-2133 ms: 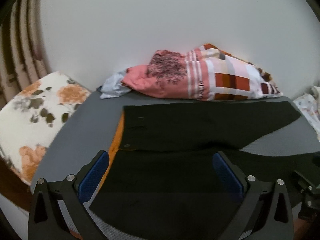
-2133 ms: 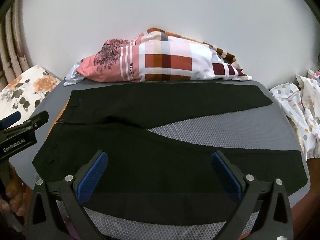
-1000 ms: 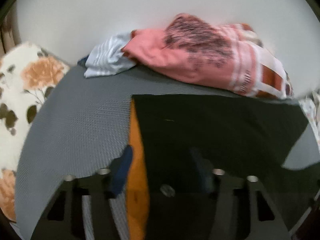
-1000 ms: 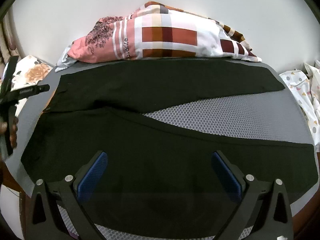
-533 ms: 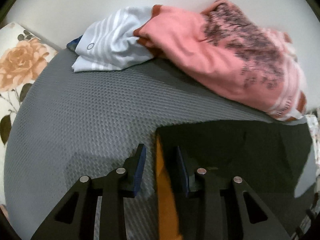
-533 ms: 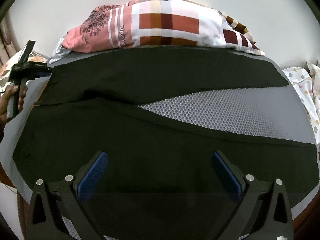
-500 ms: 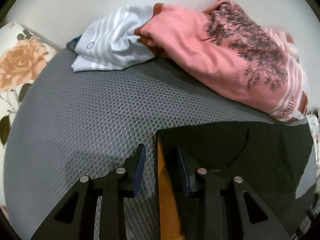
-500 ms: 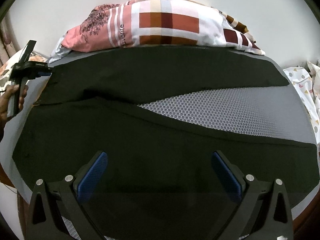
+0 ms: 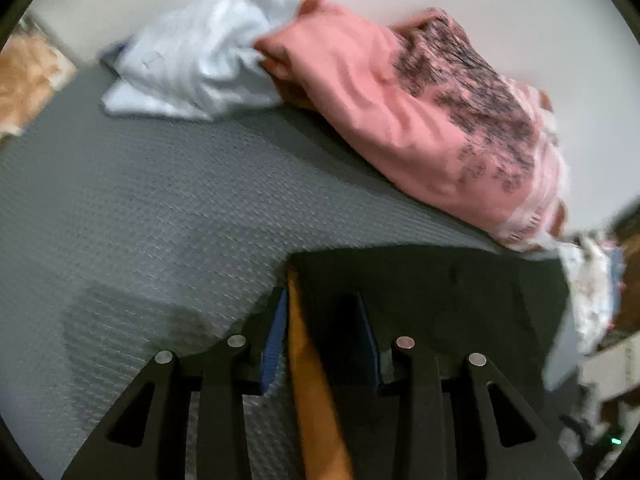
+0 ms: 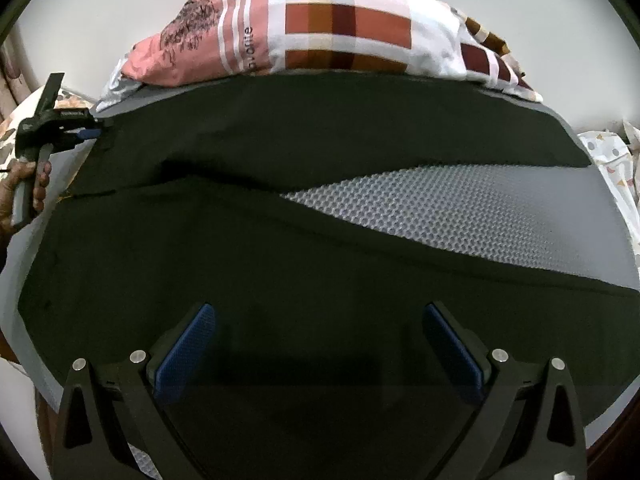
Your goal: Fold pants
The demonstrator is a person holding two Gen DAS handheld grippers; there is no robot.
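Black pants (image 10: pixel 304 248) lie spread flat on a grey mesh mat (image 10: pixel 460 208), waist to the left, the two legs fanning apart to the right. In the left wrist view my left gripper (image 9: pixel 320 320) is nearly closed around the far waist corner of the pants (image 9: pixel 440 300), where an orange lining (image 9: pixel 308 360) shows between the blue pads. It also shows in the right wrist view (image 10: pixel 94 133) at that corner. My right gripper (image 10: pixel 320 344) is wide open and empty, hovering over the near leg.
A pile of pink and checked bedding (image 10: pixel 320 36) lies along the mat's far edge against a white wall. White striped cloth (image 9: pixel 192 72) sits beside it. Patterned white fabric (image 10: pixel 616 168) lies off the right edge. A floral cushion (image 9: pixel 24 80) is at far left.
My left gripper moved forward to the far waist corner and narrowed its jaws around the waistband edge. My right gripper came a little nearer over the near leg and stayed open.
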